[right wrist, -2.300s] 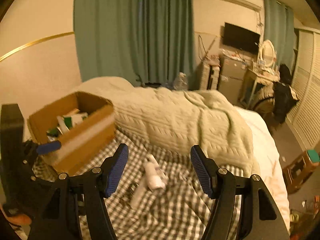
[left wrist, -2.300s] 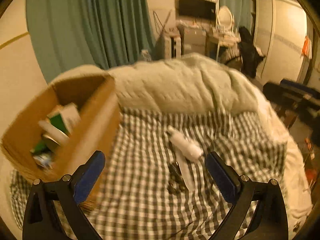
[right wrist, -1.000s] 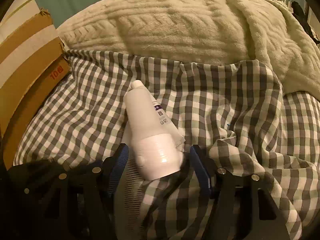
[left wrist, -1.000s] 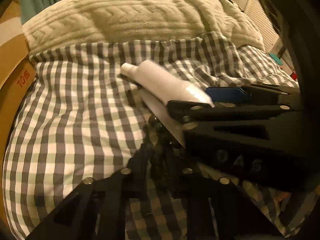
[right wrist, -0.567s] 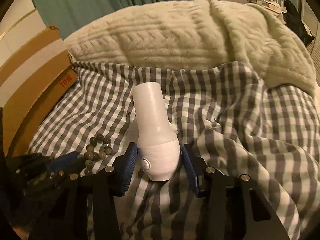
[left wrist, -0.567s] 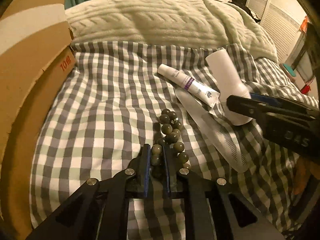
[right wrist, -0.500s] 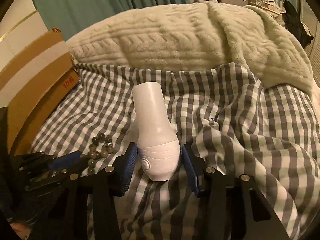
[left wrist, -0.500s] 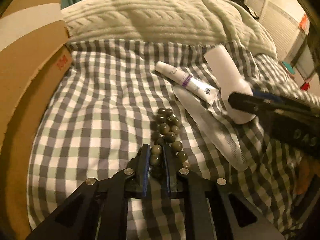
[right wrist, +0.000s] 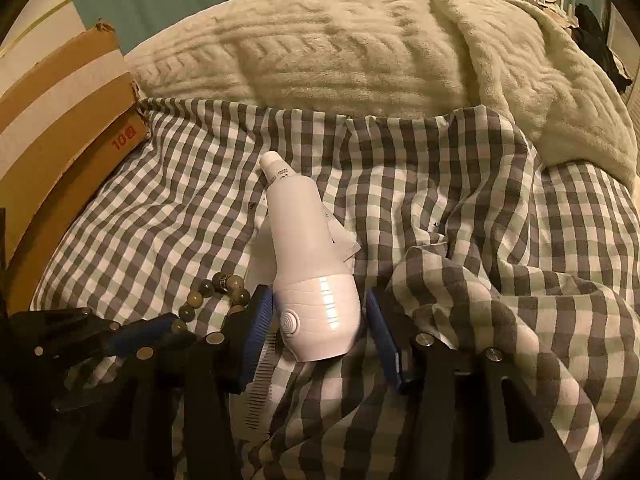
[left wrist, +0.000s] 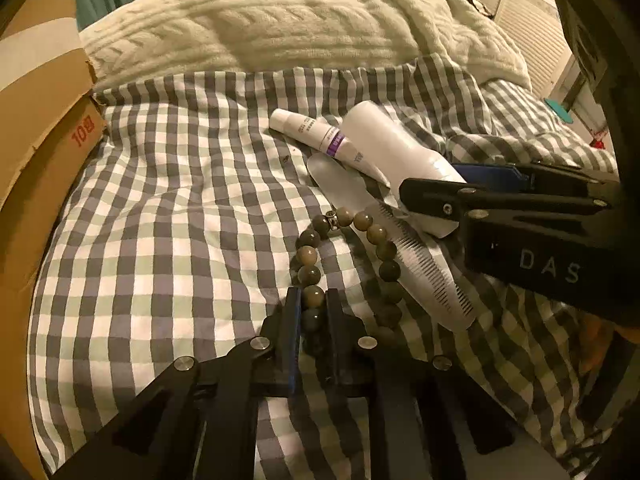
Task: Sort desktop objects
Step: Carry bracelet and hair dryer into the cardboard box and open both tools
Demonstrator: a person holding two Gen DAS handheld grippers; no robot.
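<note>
A bead bracelet (left wrist: 344, 248) lies on the checked cloth (left wrist: 168, 208). My left gripper (left wrist: 313, 304) is shut on two of its beads at the near end. A white bottle (right wrist: 316, 264) lies between the pads of my right gripper (right wrist: 320, 320), whose jaws sit close at the bottle's wide base; the left pad touches it and a thin gap shows at the right pad. The bottle also shows in the left wrist view (left wrist: 396, 160). A white tube with a purple band (left wrist: 320, 136) and a clear comb (left wrist: 396, 248) lie beside the bottle.
A cardboard box (left wrist: 36, 120) stands at the left; it also shows in the right wrist view (right wrist: 60, 120). A cream knitted blanket (right wrist: 360, 40) is heaped behind the cloth. The cloth is bunched in folds at the right (right wrist: 500, 280).
The bottle has come down from its lifted tilt and lies over the tube. The bracelet has spread from a bunch into an open loop. My left gripper stays shut on the beads.
</note>
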